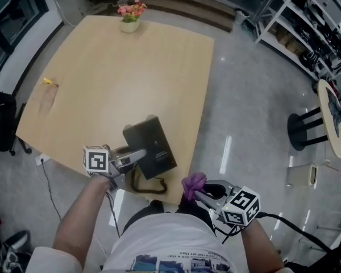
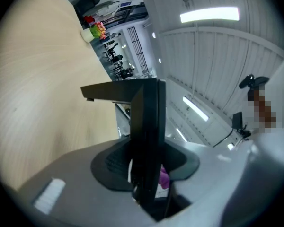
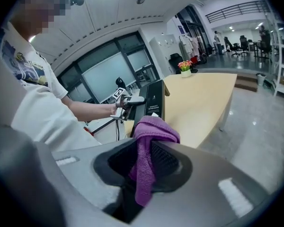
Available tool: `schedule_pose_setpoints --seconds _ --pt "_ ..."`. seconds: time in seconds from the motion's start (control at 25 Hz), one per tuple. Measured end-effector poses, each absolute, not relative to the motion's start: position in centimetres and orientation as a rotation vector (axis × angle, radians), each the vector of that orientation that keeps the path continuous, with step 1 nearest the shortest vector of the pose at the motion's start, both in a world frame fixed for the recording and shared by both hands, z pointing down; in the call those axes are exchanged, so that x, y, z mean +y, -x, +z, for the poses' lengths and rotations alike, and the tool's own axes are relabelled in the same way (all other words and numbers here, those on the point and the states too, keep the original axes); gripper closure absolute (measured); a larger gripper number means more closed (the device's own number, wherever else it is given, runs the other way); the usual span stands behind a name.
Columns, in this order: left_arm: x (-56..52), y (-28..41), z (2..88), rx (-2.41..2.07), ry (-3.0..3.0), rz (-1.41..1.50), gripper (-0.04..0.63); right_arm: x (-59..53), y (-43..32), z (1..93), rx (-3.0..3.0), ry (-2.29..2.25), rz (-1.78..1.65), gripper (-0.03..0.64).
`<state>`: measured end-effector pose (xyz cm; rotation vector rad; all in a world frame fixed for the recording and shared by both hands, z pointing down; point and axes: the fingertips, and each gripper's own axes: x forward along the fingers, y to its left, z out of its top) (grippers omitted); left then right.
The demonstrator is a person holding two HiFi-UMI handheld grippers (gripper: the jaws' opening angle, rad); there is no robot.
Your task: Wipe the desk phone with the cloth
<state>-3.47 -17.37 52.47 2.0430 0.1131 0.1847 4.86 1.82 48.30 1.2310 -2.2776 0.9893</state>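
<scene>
The black desk phone (image 1: pixel 150 147) is tipped up on edge at the near side of the wooden table (image 1: pixel 131 78). My left gripper (image 1: pixel 137 155) is shut on its near side. In the left gripper view the phone's dark body (image 2: pixel 149 126) stands upright between the jaws of the left gripper (image 2: pixel 146 174). My right gripper (image 1: pixel 198 193) hangs off the table's near right corner, shut on a purple cloth (image 1: pixel 193 182). In the right gripper view the cloth (image 3: pixel 146 145) drapes out of the right gripper (image 3: pixel 144 160). It is a short way from the phone (image 3: pixel 154 103) and not touching it.
The phone's coiled cord (image 1: pixel 139 183) hangs over the table's near edge. A pot of flowers (image 1: pixel 131 16) stands at the far edge and a small yellow thing (image 1: pixel 48 82) lies at the left. Metal shelving (image 1: pixel 312 21) and a round side table (image 1: pixel 331 118) stand to the right.
</scene>
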Motion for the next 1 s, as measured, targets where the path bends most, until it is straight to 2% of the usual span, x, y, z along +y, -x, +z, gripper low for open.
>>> schedule_pose_setpoints --seconds 0.36,0.72,0.88,1.0 --pt "-18.5 0.8 59.3 0.130 -2.032 0.363 0.414 2.7 -6.1 47.5 -2.221 -1.374 1.033 0.528" --pt "-19.3 0.4 61.7 0.101 -1.948 0.472 0.408 3.0 -5.5 47.8 -2.220 -1.376 1.062 0.528" --pt "-19.2 0.7 61.5 0.026 -1.999 0.531 0.386 3.8 -5.4 47.4 -2.217 -1.373 1.075 0.528" --pt "-19.9 1.1 61.4 -0.067 -2.067 0.553 0.328 4.0 -5.5 47.2 -2.217 -1.366 1.057 0.528"
